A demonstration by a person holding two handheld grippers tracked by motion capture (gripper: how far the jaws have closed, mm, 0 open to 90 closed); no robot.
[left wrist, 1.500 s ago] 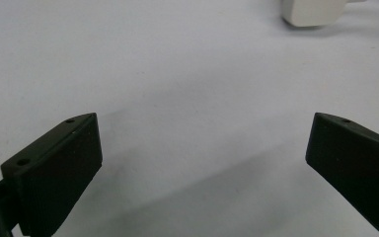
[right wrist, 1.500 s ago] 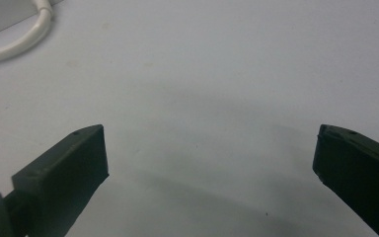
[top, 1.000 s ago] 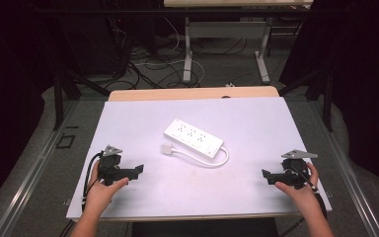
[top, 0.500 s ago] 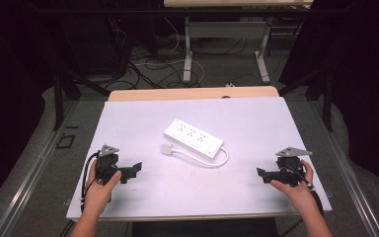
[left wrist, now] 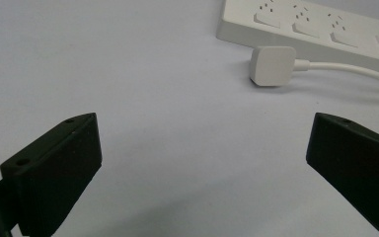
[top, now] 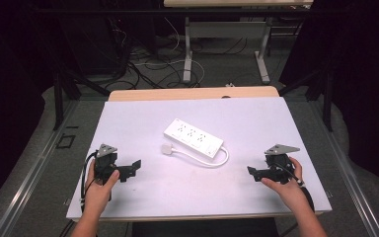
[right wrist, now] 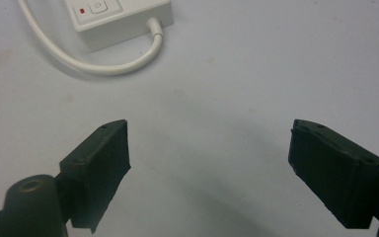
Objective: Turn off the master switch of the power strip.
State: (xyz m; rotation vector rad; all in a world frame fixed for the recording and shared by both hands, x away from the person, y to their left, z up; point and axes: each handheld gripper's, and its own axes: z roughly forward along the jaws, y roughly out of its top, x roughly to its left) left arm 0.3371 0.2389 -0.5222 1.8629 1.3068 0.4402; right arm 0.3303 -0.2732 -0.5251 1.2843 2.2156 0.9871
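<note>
Your power strip (top: pixel 193 138) lies near the middle of the white tabletop (top: pixel 256 197), set at a slant, with its plug (top: pixel 167 149) just beside its near long edge and the cord (top: pixel 216 163) looping back from the switch end. Both claws sit well apart from it: the left claw (top: pixel 134 166) to its left and nearer you, the right claw (top: pixel 252 171) to its right and nearer you. Each stands wide open and empty; the gripper views show bare tabletop between the jaws.

Expect the strip to be a stiff, fairly light plastic bar with smooth, likely slippery faces, so pinch it across the narrow width, on the long side walls, not the socket face. Taking it near one end may let it swing; the middle should carry it level. The cord is soft and springy and will probably drag the plug along. The plug is a small hard block with flat sides; from your left claw it lies ahead and to the right, and it should grip squarely across those sides.
</note>
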